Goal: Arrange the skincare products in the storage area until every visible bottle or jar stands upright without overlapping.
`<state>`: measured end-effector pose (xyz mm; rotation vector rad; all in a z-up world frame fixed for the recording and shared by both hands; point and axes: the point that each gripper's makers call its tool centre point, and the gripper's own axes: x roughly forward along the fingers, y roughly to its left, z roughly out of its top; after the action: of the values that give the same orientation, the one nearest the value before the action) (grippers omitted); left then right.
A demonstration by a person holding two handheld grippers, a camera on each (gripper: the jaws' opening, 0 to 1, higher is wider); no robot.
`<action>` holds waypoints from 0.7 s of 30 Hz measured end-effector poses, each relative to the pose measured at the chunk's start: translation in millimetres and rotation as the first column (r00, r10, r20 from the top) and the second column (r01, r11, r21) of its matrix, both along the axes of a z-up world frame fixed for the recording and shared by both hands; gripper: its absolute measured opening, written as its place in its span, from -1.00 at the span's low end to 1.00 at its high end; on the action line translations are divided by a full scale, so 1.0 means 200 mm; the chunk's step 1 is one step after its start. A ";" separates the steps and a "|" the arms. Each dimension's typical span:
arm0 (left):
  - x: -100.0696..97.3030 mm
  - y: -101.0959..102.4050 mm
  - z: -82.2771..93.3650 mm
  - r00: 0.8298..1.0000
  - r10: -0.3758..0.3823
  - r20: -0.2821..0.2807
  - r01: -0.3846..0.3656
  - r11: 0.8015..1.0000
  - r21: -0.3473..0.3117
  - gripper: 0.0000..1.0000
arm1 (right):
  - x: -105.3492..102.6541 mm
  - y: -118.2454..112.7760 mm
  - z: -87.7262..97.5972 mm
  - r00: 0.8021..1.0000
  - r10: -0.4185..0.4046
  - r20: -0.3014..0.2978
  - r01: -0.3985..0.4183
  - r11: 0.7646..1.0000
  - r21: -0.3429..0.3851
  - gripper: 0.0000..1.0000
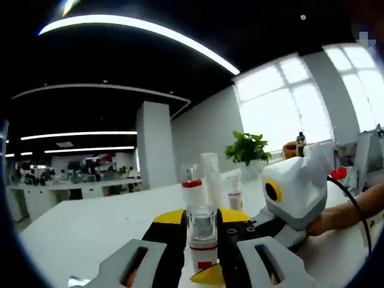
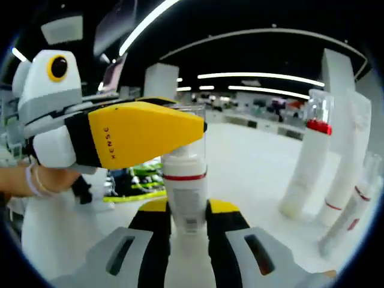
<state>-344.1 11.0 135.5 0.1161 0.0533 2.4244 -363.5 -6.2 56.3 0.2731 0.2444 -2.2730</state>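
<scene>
We find both grippers — left (image 1: 203, 264), right (image 2: 187, 240) — pinching one upright pump bottle (image 2: 186, 186) over the white table (image 1: 90, 222), well apart from the far-edge bottles (image 1: 211, 174); uneven release could topple it.

Potted plant (image 1: 247, 147) near bright window (image 1: 288, 102); white pillar (image 1: 153, 144) behind.

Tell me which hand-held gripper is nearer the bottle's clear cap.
Left. The left hand-held gripper has its jaws flanking the cap; the right hand-held gripper holds the bottle lower, below its red band.
</scene>
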 end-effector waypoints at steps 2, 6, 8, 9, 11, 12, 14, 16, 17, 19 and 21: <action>-0.01 0.00 0.00 1.000 -0.014 -0.009 0.014 0.999 0.031 -0.61 | 0.00 0.00 0.00 1.000 0.003 0.002 -0.003 1.000 -0.005 -0.58; -0.05 -0.02 -0.01 0.999 -0.049 0.002 0.049 0.995 0.092 -0.59 | -0.03 0.02 0.00 1.000 -0.010 -0.007 0.010 1.000 -0.007 -0.60; -0.06 -0.04 -0.02 0.994 -0.090 0.060 0.079 0.984 0.158 -0.52 | -0.04 0.04 0.00 1.000 -0.019 0.012 0.020 1.000 -0.023 -0.60; -0.07 -0.04 -0.03 0.991 -0.101 0.083 0.085 0.980 0.179 -0.46 | -0.05 0.05 0.00 1.000 -0.023 0.018 0.024 0.999 -0.025 -0.60; -0.09 -0.08 -0.03 0.989 -0.104 0.106 0.080 0.976 0.203 -0.38 | -0.07 0.06 0.00 0.999 -0.032 0.018 0.033 0.999 -0.025 -0.60; -0.10 -0.08 -0.04 0.989 -0.100 0.112 0.075 0.975 0.207 -0.36 | -0.08 0.06 0.00 0.999 -0.036 0.014 0.036 0.999 -0.025 -0.60; -0.10 -0.09 -0.05 0.986 -0.106 0.126 0.079 0.975 0.208 -0.37 | -0.08 0.06 0.00 0.999 -0.039 0.010 0.040 0.999 -0.024 -0.60; -0.10 -0.08 -0.07 0.981 -0.123 0.148 0.090 0.973 0.212 -0.40 | -0.08 0.07 -0.01 0.999 -0.041 0.012 0.041 0.999 -0.024 -0.60; -0.10 -0.07 -0.08 0.977 -0.136 0.166 0.100 0.973 0.209 -0.41 | -0.07 0.08 -0.01 0.999 -0.045 0.021 0.045 0.999 -0.020 -0.60; -0.09 -0.06 -0.11 0.971 -0.151 0.183 0.113 0.973 0.202 -0.40 | -0.08 0.10 -0.01 0.998 -0.056 0.020 0.056 0.998 -0.019 -0.60; -0.10 -0.03 -0.15 0.957 -0.179 0.229 0.134 0.971 0.198 -0.29 | -0.08 0.12 -0.01 0.997 -0.074 0.015 0.074 0.997 -0.015 -0.60</action>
<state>-363.1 5.8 105.2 -0.0963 -0.2788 2.2622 -380.2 17.9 54.1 0.2949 0.2115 -2.3445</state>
